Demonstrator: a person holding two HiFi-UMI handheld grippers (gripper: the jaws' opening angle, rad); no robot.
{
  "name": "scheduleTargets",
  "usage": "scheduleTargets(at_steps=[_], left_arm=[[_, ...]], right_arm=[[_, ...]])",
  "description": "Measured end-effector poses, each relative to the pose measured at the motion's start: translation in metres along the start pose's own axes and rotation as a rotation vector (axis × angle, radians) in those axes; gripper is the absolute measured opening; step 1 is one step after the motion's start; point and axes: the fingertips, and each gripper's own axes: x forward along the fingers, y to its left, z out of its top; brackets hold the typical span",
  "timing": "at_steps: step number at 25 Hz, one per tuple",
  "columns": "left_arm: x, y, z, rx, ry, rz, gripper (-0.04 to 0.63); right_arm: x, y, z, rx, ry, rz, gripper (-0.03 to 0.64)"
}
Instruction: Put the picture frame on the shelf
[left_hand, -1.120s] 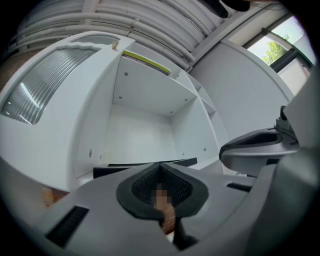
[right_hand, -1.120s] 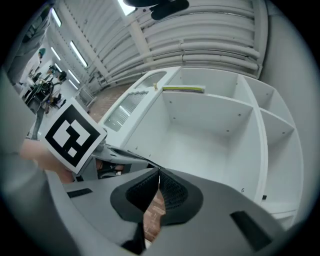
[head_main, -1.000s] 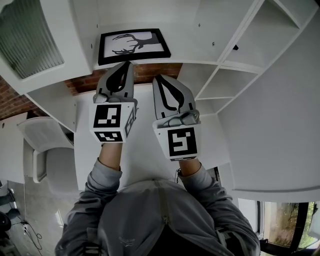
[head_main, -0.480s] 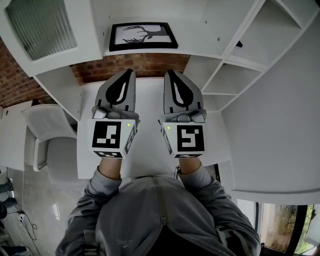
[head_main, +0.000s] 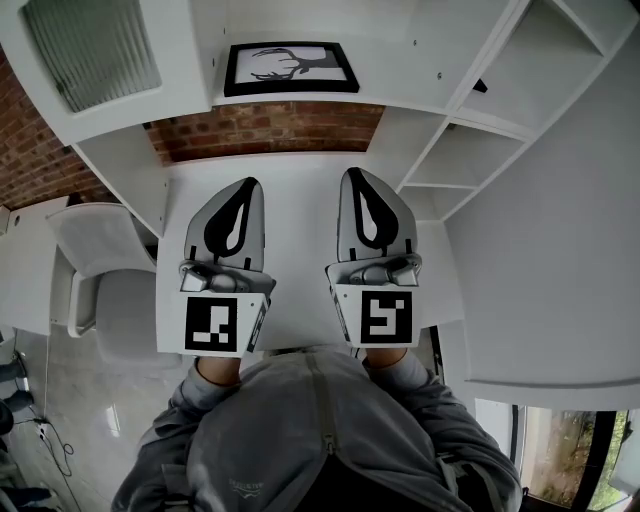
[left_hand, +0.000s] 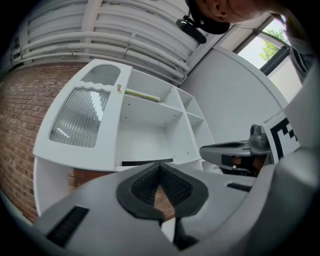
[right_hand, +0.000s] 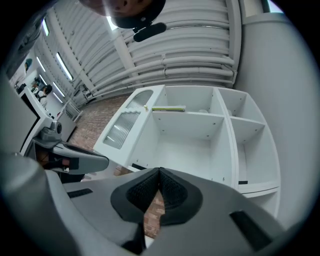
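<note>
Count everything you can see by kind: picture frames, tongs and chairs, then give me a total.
Picture frame: 1
Tongs: 2, the left tongs and the right tongs
Chair: 1
Total: 4

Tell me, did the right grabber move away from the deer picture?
Yes. The right gripper has pulled back toward the person, away from the picture frame on the shelf.

Left gripper (left_hand: 160, 168) fingers (left_hand: 140, 188) together, empty; picture frame (left_hand: 145, 162) lying on shelf (left_hand: 146, 112) beyond.
</note>
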Motion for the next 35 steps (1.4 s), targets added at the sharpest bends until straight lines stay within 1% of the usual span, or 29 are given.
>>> scheduleTargets(at_steps=[2,7,12,18,21,35], left_arm=[[-0.008,0.000,-0.007,-0.004,0.013,0.010,0.006],[-0.021,-0.002,-0.030,-0.042,0.050,0.010,0.006],[-0.029,-0.006,-0.052,-0.038,0.101,0.020,0.006],[-0.033,-0.012,-0.068,-0.033,0.131,0.020,0.006],[-0.034,-0.015,-0.072,-0.034,0.144,0.017,0.006],[-0.033,-0.016,-0.071,-0.034,0.138,0.007,0.006]], right_arm=[[-0.009,0.002,-0.005,0.005,0.015,0.004,0.026],[-0.025,0.012,-0.024,0.018,0.039,0.027,0.026],[-0.035,0.021,-0.046,0.040,0.085,0.052,0.026],[-0.041,0.025,-0.062,0.058,0.110,0.056,0.026],[-0.043,0.025,-0.066,0.058,0.116,0.056,0.026],[-0.043,0.030,-0.067,0.062,0.116,0.076,0.026]])
